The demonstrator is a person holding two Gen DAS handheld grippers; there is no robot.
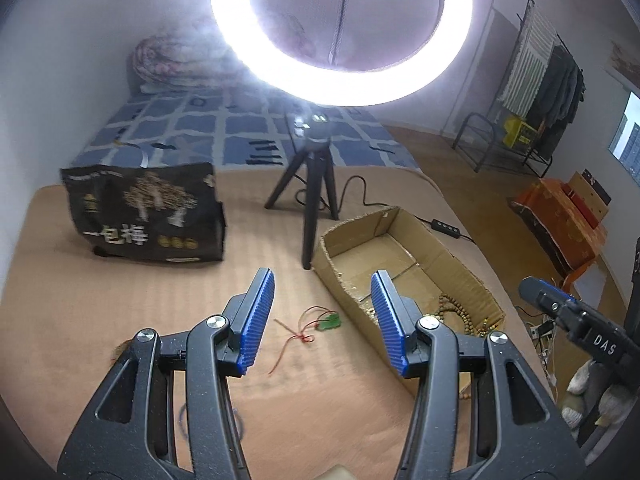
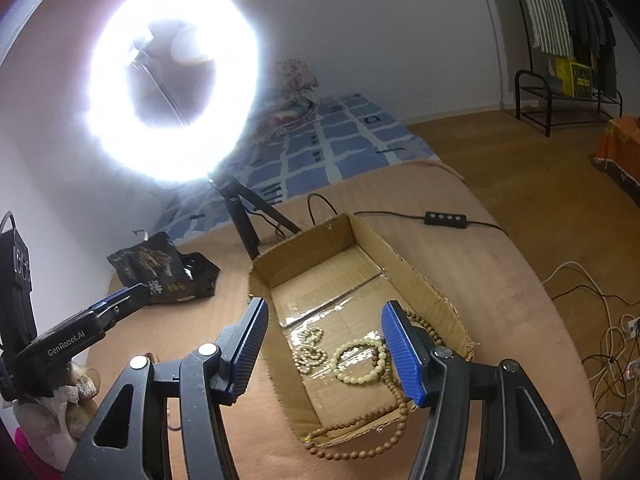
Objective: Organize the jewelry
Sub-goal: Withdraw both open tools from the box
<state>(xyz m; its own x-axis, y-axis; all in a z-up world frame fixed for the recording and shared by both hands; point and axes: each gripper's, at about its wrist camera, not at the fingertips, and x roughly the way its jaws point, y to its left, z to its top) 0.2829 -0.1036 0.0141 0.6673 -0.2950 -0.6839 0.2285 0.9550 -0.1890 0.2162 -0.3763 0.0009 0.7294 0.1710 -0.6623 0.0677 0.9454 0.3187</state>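
A green pendant on a red cord (image 1: pixel 330 322) lies on the tan blanket (image 1: pixel 120 312), seen between the fingers of my left gripper (image 1: pixel 321 276). That gripper hovers above it, open and holding nothing. To its right stands an open cardboard box (image 2: pixel 420 276). Inside are a cream bead bracelet (image 2: pixel 362 360) and a smaller pale bead string (image 2: pixel 308 350). A long brown bead necklace (image 2: pixel 360 450) drapes over the box's near wall. My right gripper (image 2: pixel 325 302) hangs over the box, open and empty. Each gripper shows at the edge of the other's view, the right gripper (image 1: pixel 540 292) and the left gripper (image 2: pixel 128 296).
A lit ring light on a black tripod (image 1: pixel 316 208) stands just behind the box. A black printed bag (image 1: pixel 144 212) sits at the back left. The light's cable and remote (image 2: pixel 446 217) run past the box. Tangled cables (image 2: pixel 612 344) lie on the floor to the right.
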